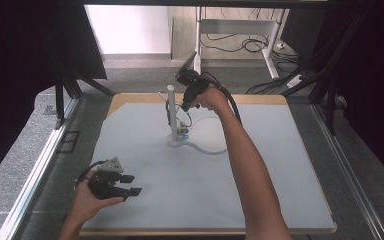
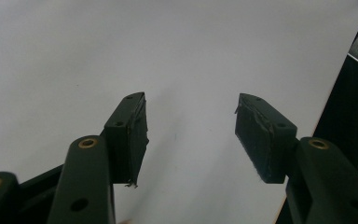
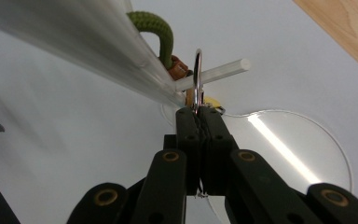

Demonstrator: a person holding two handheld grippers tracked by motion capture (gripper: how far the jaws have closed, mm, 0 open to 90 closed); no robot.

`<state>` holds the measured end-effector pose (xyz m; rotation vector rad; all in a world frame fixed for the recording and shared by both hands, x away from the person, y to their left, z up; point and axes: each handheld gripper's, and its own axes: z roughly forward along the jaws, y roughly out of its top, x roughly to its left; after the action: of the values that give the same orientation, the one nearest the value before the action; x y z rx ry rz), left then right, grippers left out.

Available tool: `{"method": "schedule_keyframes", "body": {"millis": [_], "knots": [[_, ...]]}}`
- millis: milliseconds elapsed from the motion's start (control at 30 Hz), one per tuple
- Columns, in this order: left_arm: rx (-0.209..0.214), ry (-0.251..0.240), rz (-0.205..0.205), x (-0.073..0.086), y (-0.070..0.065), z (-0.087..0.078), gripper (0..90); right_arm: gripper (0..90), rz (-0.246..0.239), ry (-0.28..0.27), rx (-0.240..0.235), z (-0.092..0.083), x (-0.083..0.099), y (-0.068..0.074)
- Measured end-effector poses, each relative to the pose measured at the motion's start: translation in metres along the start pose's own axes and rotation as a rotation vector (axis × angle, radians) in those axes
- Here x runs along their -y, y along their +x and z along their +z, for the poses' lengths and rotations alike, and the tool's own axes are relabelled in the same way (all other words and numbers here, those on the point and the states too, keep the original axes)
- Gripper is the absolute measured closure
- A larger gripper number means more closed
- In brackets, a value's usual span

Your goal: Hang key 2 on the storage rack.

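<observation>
Right claw (image 3: 197, 114) is clenching a metal ring (image 3: 197, 79) beside the white post (image 1: 172, 112) of the stand, at twelve o'clock on the tabletop (image 1: 260, 200). I'm seeing a green cord (image 3: 161, 32) looping behind it. Left claw (image 2: 191, 135) is resting released at seven o'clock, gripping nothing.

**Open table, one crowded spot at the stand**

The white post (image 1: 171, 112) rises from its clear base (image 1: 200, 145) at the table's (image 1: 280, 190) centre-back. The right gripper (image 3: 198, 112), jaws pinched on a metal ring (image 3: 197, 81), and its forearm block the approach from 3 to 5 o'clock of the post. A crosspeg (image 3: 214, 72) and green cord (image 3: 156, 30) crowd the post. From 6 to 9 o'clock the surface lies bare, save the left gripper (image 1: 130, 185), jaws apart, at 7 o'clock near the front edge.
</observation>
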<state>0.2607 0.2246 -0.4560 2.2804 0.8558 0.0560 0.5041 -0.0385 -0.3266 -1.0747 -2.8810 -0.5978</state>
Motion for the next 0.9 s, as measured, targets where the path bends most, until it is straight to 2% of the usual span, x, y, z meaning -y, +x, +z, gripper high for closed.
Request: {"method": "schedule_keyframes", "body": {"millis": [533, 733, 900], "knots": [[-0.004, 0.008, 0.001, 0.000, -0.001, 0.002, 44.1, 85.7, 0.003, 0.006, -0.054, 0.016, 0.011, 0.000], [-0.005, 0.006, -0.004, 0.000, -0.001, 0.003, 44.1, 84.3, 0.016, -0.010, -0.060, 0.012, 0.013, 0.002], [-0.007, 0.008, -0.001, -0.001, -0.001, 0.004, 44.1, 77.7, 0.016, -0.032, -0.061, 0.007, 0.019, 0.001]]}}
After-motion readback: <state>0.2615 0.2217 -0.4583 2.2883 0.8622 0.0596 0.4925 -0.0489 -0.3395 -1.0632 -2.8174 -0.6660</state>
